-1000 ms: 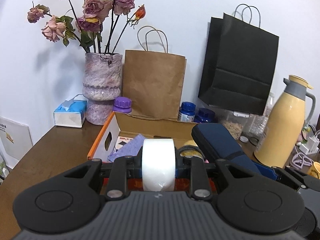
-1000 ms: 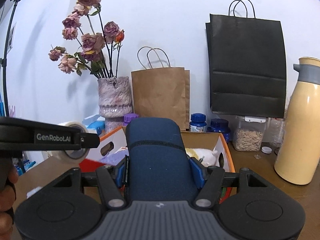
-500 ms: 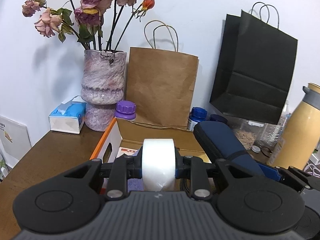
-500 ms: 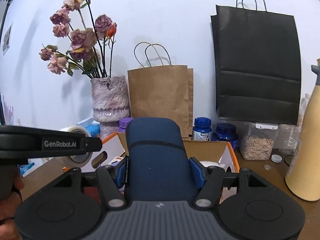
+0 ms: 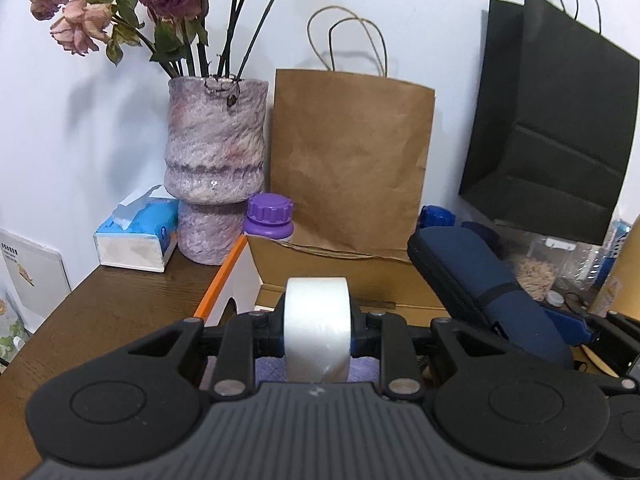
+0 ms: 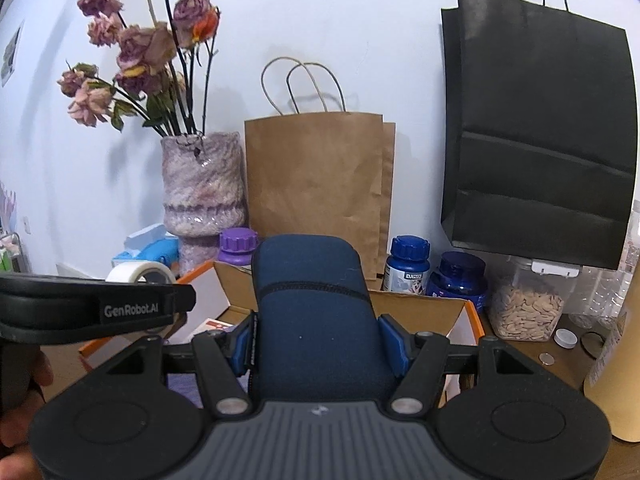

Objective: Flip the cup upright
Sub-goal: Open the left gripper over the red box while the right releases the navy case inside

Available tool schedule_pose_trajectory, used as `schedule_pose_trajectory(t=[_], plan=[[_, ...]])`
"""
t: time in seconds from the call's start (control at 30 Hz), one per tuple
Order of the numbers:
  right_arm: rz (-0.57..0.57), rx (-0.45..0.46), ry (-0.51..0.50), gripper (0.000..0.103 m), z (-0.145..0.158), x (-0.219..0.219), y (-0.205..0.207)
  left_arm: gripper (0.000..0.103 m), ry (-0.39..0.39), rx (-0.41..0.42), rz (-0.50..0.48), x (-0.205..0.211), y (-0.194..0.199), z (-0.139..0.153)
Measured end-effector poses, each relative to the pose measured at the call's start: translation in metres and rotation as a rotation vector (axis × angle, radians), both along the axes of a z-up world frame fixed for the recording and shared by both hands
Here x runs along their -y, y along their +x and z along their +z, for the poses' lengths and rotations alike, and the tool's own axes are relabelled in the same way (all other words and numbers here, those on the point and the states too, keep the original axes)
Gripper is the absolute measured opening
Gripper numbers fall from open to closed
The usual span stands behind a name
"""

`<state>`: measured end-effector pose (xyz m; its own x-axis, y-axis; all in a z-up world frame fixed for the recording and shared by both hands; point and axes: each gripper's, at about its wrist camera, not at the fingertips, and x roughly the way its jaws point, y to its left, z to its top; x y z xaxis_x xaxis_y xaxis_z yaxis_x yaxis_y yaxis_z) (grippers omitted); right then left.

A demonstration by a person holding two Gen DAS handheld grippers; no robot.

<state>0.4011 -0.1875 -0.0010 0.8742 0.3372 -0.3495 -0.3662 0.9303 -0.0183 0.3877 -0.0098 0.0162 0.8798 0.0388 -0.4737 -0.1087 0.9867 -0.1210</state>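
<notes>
Left gripper [image 5: 317, 330]: pinching a tape roll [image 5: 317, 326].
Right gripper [image 6: 316, 344]: clamped on a blue case [image 6: 312, 320].
Box [image 6: 420, 308]: at 12 o'clock, beyond both.
Cup: not visible in either view.

matt black plastic gripper [image 5: 317, 330] clamps a glossy white tape roll [image 5: 317, 340]; at 3 o'clock, a navy cloth case [image 6: 320, 320] with stitched seam. behind, a rough mottled vase [image 5: 216, 176] at 11 o'clock, creased brown paper bag [image 5: 348, 160], grained wood table [image 5: 108, 312].
</notes>
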Motion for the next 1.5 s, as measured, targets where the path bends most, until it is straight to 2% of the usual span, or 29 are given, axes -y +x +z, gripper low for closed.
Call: schedule_pose_trajectory(t=[0.27, 0.33, 0.37, 0.4, 0.43, 0.5, 0.57, 0.67, 0.97, 1.5], plan=[[-0.016, -0.018, -0.029, 0.062, -0.012, -0.003, 0.014, 0.026, 0.021, -0.047, 0.015, -0.002, 0.02, -0.013], [-0.024, -0.031, -0.043, 0.063, -0.015, -0.003, 0.017, 0.041, 0.024, -0.064, 0.013, -0.003, 0.022, -0.015], [-0.023, -0.04, -0.045, 0.064, -0.017, -0.002, 0.018, 0.061, 0.027, -0.068, 0.014, -0.003, 0.022, -0.015], [-0.023, -0.047, -0.045, 0.064, -0.018, -0.002, 0.019, 0.076, 0.035, -0.063, 0.019, -0.003, 0.021, -0.015], [-0.028, -0.041, -0.046, 0.067, -0.018, -0.001, 0.018, 0.08, 0.043, -0.056, 0.025, -0.003, 0.019, -0.014], [-0.042, -0.03, -0.046, 0.092, -0.016, 0.0, 0.016, 0.095, 0.049, -0.047, 0.031, -0.003, 0.017, -0.012], [-0.048, -0.018, -0.044, 0.097, -0.015, 0.002, 0.014, 0.103, 0.04, -0.038, 0.036, -0.005, 0.016, -0.01], [-0.057, -0.023, -0.044, 0.103, -0.012, 0.004, 0.014, 0.103, 0.036, -0.034, 0.037, -0.006, 0.015, -0.008], [-0.047, -0.021, -0.02, 0.103, -0.006, 0.01, 0.005, 0.103, 0.034, -0.031, 0.049, -0.006, 0.007, -0.003], [-0.025, 0.0, -0.023, 0.103, -0.001, 0.021, -0.032, 0.103, 0.053, -0.003, 0.025, 0.002, -0.029, 0.008]])
